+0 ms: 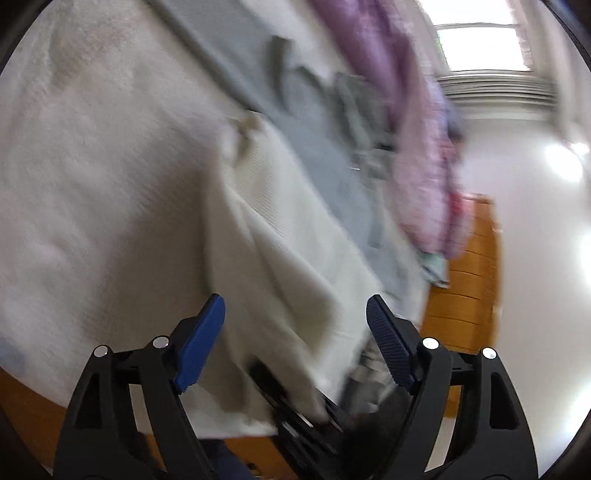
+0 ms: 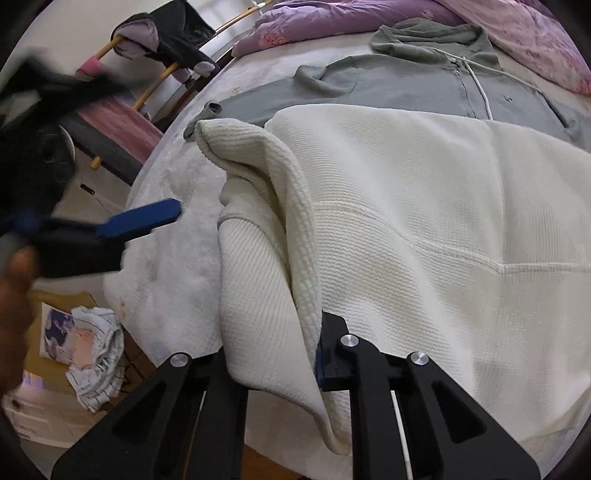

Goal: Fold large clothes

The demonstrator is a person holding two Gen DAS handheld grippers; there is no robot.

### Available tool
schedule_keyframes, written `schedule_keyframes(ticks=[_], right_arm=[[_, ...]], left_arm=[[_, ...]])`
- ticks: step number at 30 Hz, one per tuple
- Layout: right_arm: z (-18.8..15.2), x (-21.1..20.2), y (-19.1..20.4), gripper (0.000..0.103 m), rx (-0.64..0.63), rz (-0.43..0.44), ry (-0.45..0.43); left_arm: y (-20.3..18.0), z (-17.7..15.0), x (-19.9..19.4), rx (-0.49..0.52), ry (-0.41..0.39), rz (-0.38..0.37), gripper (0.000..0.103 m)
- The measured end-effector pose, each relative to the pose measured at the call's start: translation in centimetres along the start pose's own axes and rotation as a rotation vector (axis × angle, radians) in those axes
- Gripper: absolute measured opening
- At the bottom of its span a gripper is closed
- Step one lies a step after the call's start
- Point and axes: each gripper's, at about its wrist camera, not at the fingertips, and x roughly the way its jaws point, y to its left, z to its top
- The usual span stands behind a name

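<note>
A cream waffle-knit garment (image 2: 424, 229) lies on the pale bed cover (image 2: 170, 266); it also shows in the blurred left wrist view (image 1: 291, 266). My right gripper (image 2: 280, 354) is shut on a fold of the cream garment near its edge; cloth hides the fingertips. My left gripper (image 1: 295, 317) is open, with blue pads (image 1: 201, 343) on either side of the cream cloth, not closed on it. The left gripper also shows at the left of the right wrist view (image 2: 144, 221), above the bed cover.
A grey hoodie (image 2: 406, 85) lies flat beyond the cream garment. A purple quilt (image 2: 351, 18) is bunched at the far side. Wooden floor (image 1: 469, 280), a rack with hanging clothes (image 2: 166, 40) and a pile of cloth (image 2: 96, 350) lie beside the bed.
</note>
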Motion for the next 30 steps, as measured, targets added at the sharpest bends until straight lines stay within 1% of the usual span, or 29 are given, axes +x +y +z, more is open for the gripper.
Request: schedule_keyframes(ticks=[2, 3, 4, 5, 6, 7, 8, 9, 10, 12, 15, 17, 19, 22, 27, 30], right_arm=[[0.0, 0.0, -0.1, 0.011, 0.01, 0.008, -0.003], [-0.1, -0.1, -0.1, 0.011, 0.012, 0.012, -0.003], [-0.1, -0.1, -0.2, 0.011, 0.018, 0.016, -0.004], [-0.1, -0.2, -0.4, 0.011, 0.031, 0.024, -0.005], [-0.1, -0.3, -0.6, 0.011, 0.045, 0.032, -0.006], [0.0, -0.4, -0.9, 0.011, 0.062, 0.04, -0.01], [0.0, -0.6, -1.1, 0.011, 0.076, 0.043, -0.015], [0.0, -1.1, -1.5, 0.011, 0.103, 0.049, -0.025], [0.0, -1.8, -2.2, 0.011, 0.137, 0.055, -0.041], [0.0, -3.2, -3.6, 0.011, 0.212, 0.071, -0.063], [-0.3, -5.8, -6.8, 0.011, 0.362, 0.076, -0.107], [-0.4, -7.1, -8.1, 0.011, 0.407, 0.064, -0.123], [-0.7, -8.8, -9.7, 0.011, 0.457, 0.047, -0.146], [-1.2, -10.9, -11.8, 0.011, 0.508, 0.012, -0.178], [-2.6, -13.3, -14.9, 0.011, 0.606, -0.016, -0.219], [-3.7, -14.1, -17.2, 0.011, 0.68, -0.032, -0.229]], left_arm=[[0.1, 2.0, 2.4, -0.013, 0.04, 0.084, 0.079], [0.0, 2.9, 3.8, -0.012, 0.063, 0.113, 0.079], [-0.1, 3.5, 4.7, -0.004, 0.072, 0.148, 0.079], [-0.5, 4.2, 6.0, 0.022, 0.081, 0.203, 0.076], [-1.0, 4.6, 7.0, 0.053, 0.091, 0.228, 0.071], [-1.3, 4.6, 7.5, 0.084, 0.097, 0.258, 0.046], [-2.5, 4.4, 7.6, 0.139, 0.083, 0.314, 0.038], [-3.7, 4.0, 7.5, 0.184, 0.064, 0.306, 0.033], [-5.6, 3.2, 7.1, 0.264, 0.038, 0.308, 0.027], [-8.6, 1.5, 6.3, 0.379, 0.013, 0.27, 0.019], [-12.5, -0.9, 6.7, 0.47, 0.019, 0.208, 0.017], [-14.7, -2.3, 7.9, 0.518, 0.038, 0.187, 0.017], [-17.5, -3.8, 9.7, 0.59, 0.065, 0.176, 0.017], [-20.3, -5.7, 11.8, 0.64, 0.103, 0.152, 0.017], [-24.7, -9.0, 17.1, 0.701, 0.18, 0.118, 0.017], [-26.3, -10.8, 20.5, 0.732, 0.225, 0.13, 0.017]])
